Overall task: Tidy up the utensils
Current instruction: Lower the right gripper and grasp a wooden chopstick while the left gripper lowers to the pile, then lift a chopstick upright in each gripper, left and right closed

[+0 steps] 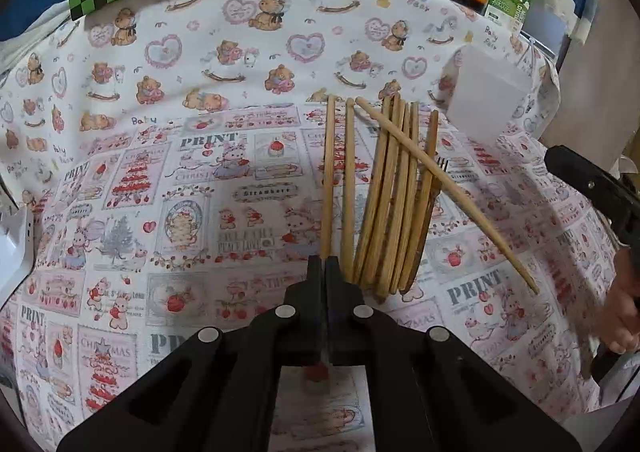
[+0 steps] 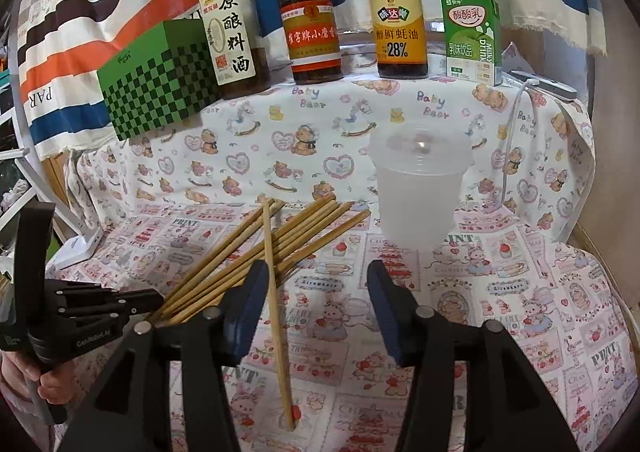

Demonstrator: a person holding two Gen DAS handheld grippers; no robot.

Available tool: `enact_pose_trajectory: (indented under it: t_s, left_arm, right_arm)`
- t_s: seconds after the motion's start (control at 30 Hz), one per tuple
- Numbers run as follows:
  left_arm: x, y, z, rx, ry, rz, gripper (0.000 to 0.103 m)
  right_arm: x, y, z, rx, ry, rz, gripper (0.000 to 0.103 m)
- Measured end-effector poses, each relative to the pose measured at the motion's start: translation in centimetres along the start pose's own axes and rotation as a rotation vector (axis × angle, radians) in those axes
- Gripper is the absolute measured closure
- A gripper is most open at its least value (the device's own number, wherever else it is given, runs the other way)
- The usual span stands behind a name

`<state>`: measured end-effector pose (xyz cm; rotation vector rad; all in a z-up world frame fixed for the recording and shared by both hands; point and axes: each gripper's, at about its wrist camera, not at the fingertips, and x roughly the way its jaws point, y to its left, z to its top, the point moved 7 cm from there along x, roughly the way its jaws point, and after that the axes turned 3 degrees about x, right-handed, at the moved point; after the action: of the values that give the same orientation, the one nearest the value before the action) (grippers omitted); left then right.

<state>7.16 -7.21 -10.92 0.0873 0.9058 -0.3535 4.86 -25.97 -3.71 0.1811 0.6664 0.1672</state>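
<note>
- My left gripper point(image 1: 324, 258) has its jaws pressed together on the near end of the leftmost chopstick point(image 1: 329, 172).
- My right gripper point(image 2: 316, 280) stands spread, empty, over the loose crossed chopstick point(image 2: 276, 300).
- The bundle point(image 1: 394, 192) lies just left of the plastic cup point(image 2: 418, 188) — I'd lift slowly, tip up, then drop it in the cup.

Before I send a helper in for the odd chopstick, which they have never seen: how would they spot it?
Find the translucent plastic cup on the printed tablecloth; beside it lies a bundle of wooden chopsticks, roughly parallel. The odd chopstick lies across that bundle, its end sticking out alone onto bare cloth between the open fingers of the right gripper.
</note>
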Motion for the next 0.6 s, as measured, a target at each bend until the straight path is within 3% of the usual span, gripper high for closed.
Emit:
enact_pose_trajectory:
  t_s: [0.1,0.2,0.37,0.43,0.47,0.53,0.6]
  left_arm:
    - [0.1,-0.3,-0.1,0.025,0.003,0.006,0.099]
    - [0.2,-1.1,-0.4,0.068,0.014,0.016,0.082]
    - [-0.5,-1.1,-0.2,0.074,0.022,0.011,0.082]
    - [-0.7,-0.9,-0.1,0.066,0.027,0.019,0.092]
    - [-0.8,-0.5,0.0,0.055,0.028,0.039,0.099]
    - [-1.0,0.1,0.1,0.008,0.021,0.009,0.099]
    - [-2.0,0.7,0.6,-0.023,-0.014,-0.010,0.099]
  right_arm:
    - [0.3,0.0,-0.1,-0.001,0.014,0.001,0.052]
    - [0.7,0.1,-0.4,-0.007,0.036,0.009,0.052]
    - [1.7,1.3,-1.5,-0.068,0.120,0.057,0.052]
    - [2.3,2.0,-2.3,-0.103,0.170,0.072,0.052]
    - [2.7,2.2,-2.7,-0.121,0.193,0.064,0.059]
    - [3.3,2.3,-3.6,-0.142,0.226,0.047,0.069]
    - [4.1,2.8,-4.5,-0.159,0.274,0.060,0.070]
